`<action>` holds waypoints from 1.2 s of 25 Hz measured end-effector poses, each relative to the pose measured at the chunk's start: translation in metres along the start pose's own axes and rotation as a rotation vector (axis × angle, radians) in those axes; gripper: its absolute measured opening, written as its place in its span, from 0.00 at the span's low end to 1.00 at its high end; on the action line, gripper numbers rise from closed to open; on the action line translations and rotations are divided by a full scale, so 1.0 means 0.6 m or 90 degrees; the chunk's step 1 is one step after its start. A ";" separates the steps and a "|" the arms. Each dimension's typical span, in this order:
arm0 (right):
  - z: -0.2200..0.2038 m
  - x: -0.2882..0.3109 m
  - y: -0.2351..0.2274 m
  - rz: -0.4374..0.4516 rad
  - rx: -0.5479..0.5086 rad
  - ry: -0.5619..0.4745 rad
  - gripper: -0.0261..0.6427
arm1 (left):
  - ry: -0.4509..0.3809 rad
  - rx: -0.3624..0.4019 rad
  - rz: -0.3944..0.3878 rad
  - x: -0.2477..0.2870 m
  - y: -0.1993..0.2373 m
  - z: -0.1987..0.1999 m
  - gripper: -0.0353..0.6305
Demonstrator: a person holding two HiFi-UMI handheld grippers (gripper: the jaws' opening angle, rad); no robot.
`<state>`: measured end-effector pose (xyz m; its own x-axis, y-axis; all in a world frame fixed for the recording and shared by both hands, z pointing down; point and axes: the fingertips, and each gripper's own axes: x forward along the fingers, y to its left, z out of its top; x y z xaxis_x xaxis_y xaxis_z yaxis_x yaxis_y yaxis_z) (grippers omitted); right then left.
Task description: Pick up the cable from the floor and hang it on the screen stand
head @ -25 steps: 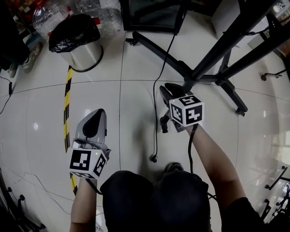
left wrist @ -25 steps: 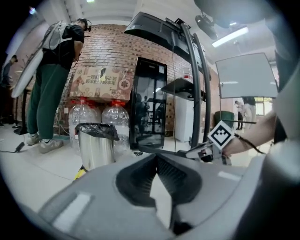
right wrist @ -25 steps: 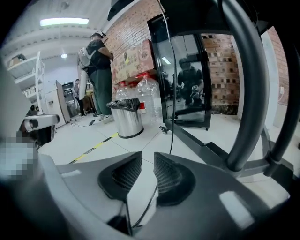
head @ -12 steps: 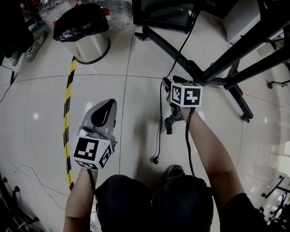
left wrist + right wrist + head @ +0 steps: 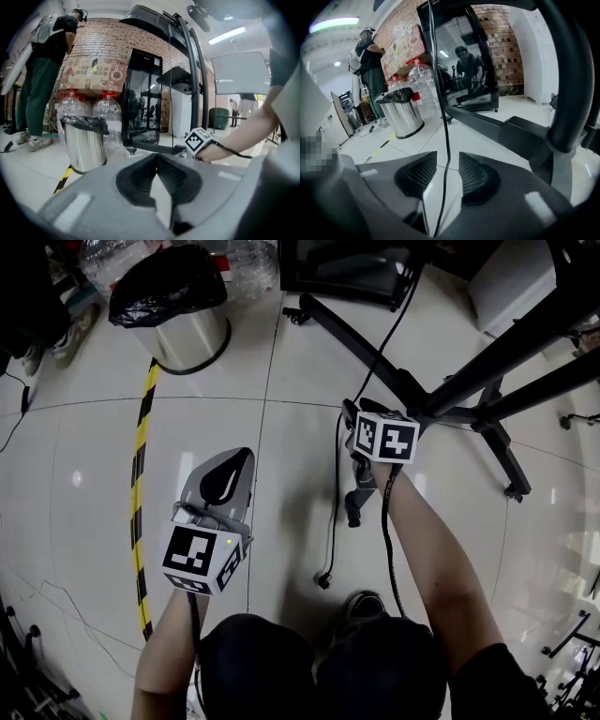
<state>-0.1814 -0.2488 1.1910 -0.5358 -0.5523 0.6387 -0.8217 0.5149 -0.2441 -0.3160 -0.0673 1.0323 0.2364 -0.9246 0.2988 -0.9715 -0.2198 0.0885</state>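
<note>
The room has a glossy white tiled floor (image 5: 84,446), and behind it a brick wall with cartons and big water bottles. The biggest thing is the black metal screen stand (image 5: 469,381), whose wheeled legs spread over the tiles at the top right. To the left stands a round steel waste bin (image 5: 183,334) lined with a black bag, and a yellow-and-black warning tape (image 5: 141,446) runs down the floor from it.

The left gripper (image 5: 155,158) hangs over bare tiles with its tips together, and it grasps nothing. The right gripper (image 5: 447,160) is low near the stand's leg. Its jaws have just been closing, but they are not clenched: the thin black cable (image 5: 446,117) stands between the pads and light shows on both sides of it.

The cable lies on the floor, from the stand down to its small plug end (image 5: 324,580) near the person's shoe.

I think the grasp is the step now. It is better to keep the cable in the middle of the ribbed pads, press fully, then lift slowly so the loose plug does not swing.
</note>
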 end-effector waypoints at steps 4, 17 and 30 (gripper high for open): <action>-0.002 0.011 -0.001 -0.004 -0.048 0.006 0.17 | 0.002 -0.001 0.001 0.007 -0.003 -0.005 0.06; 0.013 -0.006 0.060 0.091 -0.028 -0.038 0.08 | 0.008 -0.011 0.005 0.020 0.009 -0.016 0.06; 0.100 -0.244 0.177 0.211 -0.059 -0.076 0.07 | 0.001 -0.085 -0.016 -0.030 -0.042 0.097 0.06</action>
<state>-0.2017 -0.1525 1.0278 -0.7932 -0.4157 0.4450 -0.5820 0.7325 -0.3532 -0.2970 -0.0634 0.9692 0.2613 -0.9186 0.2966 -0.9543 -0.1996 0.2223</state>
